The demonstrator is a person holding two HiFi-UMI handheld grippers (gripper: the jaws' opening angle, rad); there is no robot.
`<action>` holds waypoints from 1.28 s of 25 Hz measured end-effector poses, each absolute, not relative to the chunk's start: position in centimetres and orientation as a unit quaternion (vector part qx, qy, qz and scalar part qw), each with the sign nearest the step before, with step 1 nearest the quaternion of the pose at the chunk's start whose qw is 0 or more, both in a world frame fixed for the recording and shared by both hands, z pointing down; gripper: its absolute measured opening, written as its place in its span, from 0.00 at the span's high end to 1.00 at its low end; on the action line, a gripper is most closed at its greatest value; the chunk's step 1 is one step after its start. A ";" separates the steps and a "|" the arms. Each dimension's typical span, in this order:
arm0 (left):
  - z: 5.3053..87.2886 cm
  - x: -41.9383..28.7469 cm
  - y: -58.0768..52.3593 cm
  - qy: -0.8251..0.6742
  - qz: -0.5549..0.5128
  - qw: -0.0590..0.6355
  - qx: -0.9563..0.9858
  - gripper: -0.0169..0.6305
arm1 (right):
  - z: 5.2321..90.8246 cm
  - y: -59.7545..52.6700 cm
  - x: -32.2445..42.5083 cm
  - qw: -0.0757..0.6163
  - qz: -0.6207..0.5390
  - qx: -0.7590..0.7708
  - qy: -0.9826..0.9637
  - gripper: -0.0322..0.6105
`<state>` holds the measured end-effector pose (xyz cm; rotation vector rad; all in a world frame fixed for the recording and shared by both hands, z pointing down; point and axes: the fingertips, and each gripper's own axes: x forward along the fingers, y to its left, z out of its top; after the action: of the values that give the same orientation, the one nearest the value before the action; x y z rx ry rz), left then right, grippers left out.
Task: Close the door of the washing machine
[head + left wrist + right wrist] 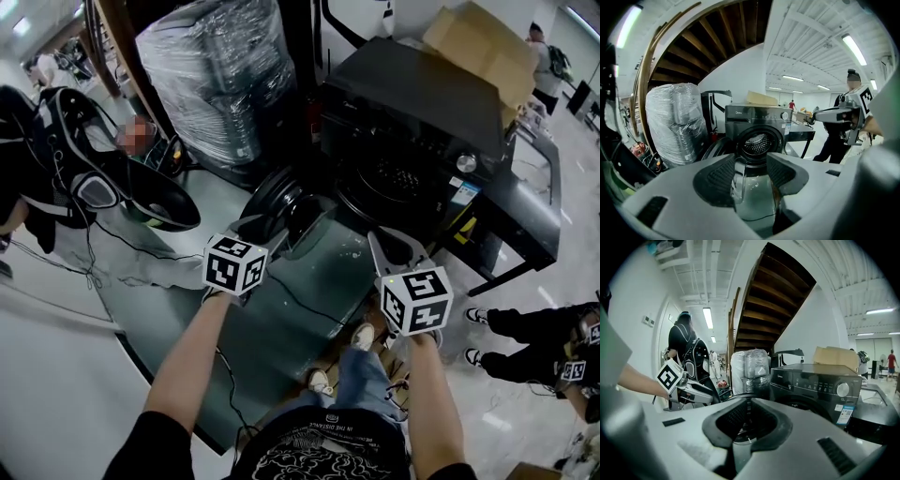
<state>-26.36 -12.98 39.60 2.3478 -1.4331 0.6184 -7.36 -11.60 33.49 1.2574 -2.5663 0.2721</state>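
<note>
The dark front-loading washing machine (412, 122) stands ahead with its round door (272, 199) swung open to the left and the drum opening (757, 143) exposed. My left gripper (270, 227) is held just in front of the open door, apart from it. Its jaws stand open in the left gripper view (751, 174) with nothing between them. My right gripper (394, 247) is held up before the machine's lower front, to the right of the drum. In the right gripper view its jaws (747, 417) are shut and empty, with the control panel (825, 383) beyond them.
A shrink-wrapped pallet (216, 75) stands left of the machine, and a cardboard box (478, 42) lies behind it. A dark table (530, 211) adjoins on the right. A person with a backpack (66, 159) stands at the left, another person's legs (534, 337) at the right. Cables cross the green floor mat (300, 291).
</note>
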 end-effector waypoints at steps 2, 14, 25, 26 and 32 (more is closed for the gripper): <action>40.1 -26.7 -13.9 -0.495 0.233 0.157 0.822 0.64 | 33.6 -12.5 -7.7 0.132 0.096 0.430 -0.888 0.91; 43.6 -29.7 -20.6 -0.471 0.299 0.166 0.813 0.62 | 36.3 -16.6 -11.6 0.153 0.102 0.378 -0.907 0.91; 47.1 -33.1 -25.4 -0.444 0.367 0.155 0.803 0.61 | 40.1 -19.1 -13.1 0.179 0.128 0.352 -0.910 0.91; 47.5 -33.4 -25.8 -0.442 0.373 0.155 0.801 0.61 | 40.5 -19.2 -13.1 0.182 0.131 0.349 -0.910 0.91; 49.7 -35.0 -28.0 -0.425 0.397 0.169 0.796 0.61 | 42.9 -20.1 -12.9 0.198 0.148 0.342 -0.907 0.91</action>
<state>-34.99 -28.03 49.74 2.2628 -1.2094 1.1279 -12.92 -20.05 42.88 0.9569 -2.5380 0.4143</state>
